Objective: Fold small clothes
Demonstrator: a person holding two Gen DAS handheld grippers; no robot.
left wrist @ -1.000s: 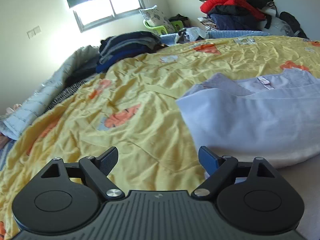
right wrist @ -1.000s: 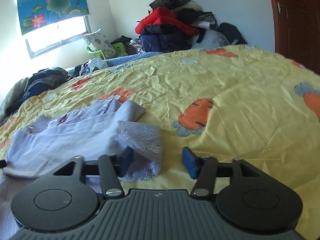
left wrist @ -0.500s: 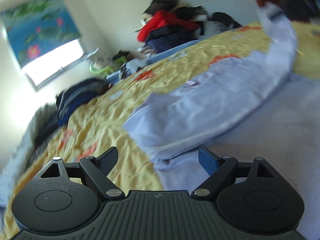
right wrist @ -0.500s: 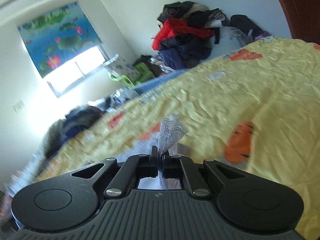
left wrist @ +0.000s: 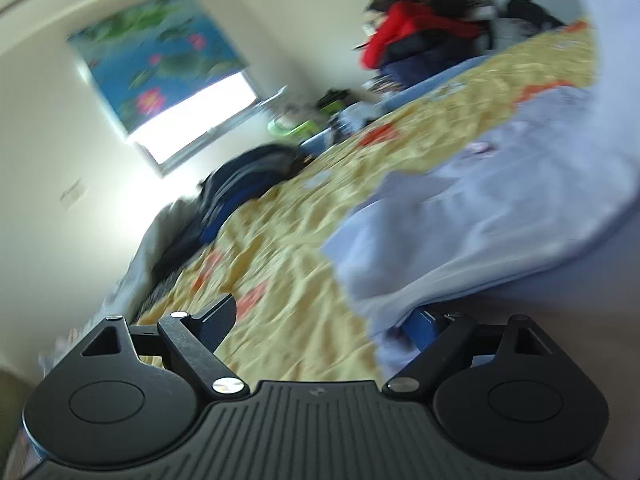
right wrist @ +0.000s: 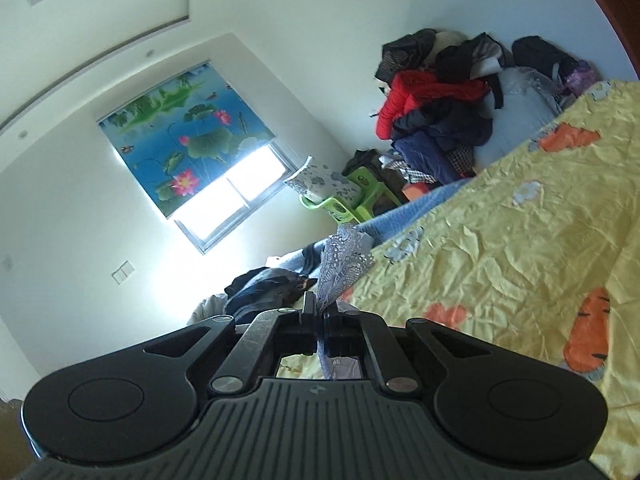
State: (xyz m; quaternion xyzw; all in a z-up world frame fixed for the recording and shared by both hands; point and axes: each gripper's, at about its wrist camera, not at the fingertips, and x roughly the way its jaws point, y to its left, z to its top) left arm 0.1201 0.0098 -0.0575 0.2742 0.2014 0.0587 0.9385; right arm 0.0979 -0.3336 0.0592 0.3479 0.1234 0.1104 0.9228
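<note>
Bedspread (right wrist: 520,248): yellow cloth, finely creased, slight sheen. Garment (left wrist: 500,208): pale lilac cloth, soft, matt; its lace trim (right wrist: 340,260) openwork, rough. Right gripper (right wrist: 320,312): matt black plastic, ribbed housing, bright metal screws. Roller blind (right wrist: 184,128): smooth printed fabric.

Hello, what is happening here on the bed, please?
A person with two handheld grippers is folding a pale lilac garment on a yellow quilt. The right gripper is shut on the garment's lace edge and holds it up. The left gripper is open at the garment's near edge, gripping nothing yet.
</note>
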